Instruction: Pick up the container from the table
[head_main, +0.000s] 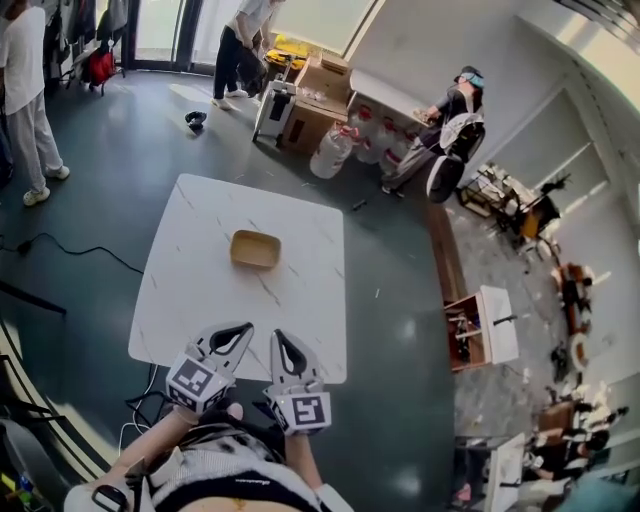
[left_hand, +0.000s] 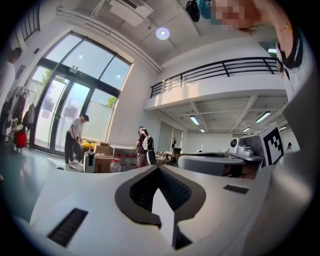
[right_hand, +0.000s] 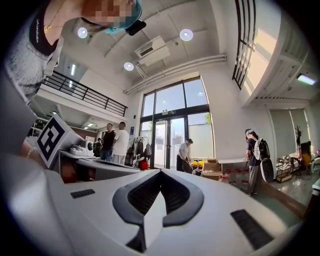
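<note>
A shallow tan container (head_main: 255, 249) sits alone near the middle of the white marble table (head_main: 200, 300) in the head view. My left gripper (head_main: 243, 329) hovers over the table's near edge, well short of the container, its jaws closed with nothing between them. My right gripper (head_main: 279, 336) is beside it, also shut and empty. In the left gripper view the left gripper (left_hand: 158, 170) points level across the room and the container is out of sight. The right gripper view likewise shows only the right gripper (right_hand: 160, 173) against the room.
Cardboard boxes (head_main: 312, 108) and water jugs (head_main: 330, 152) stand beyond the table's far side, with people near them. A black cable (head_main: 70, 248) runs over the floor at left. A wooden cabinet (head_main: 470, 330) stands to the right.
</note>
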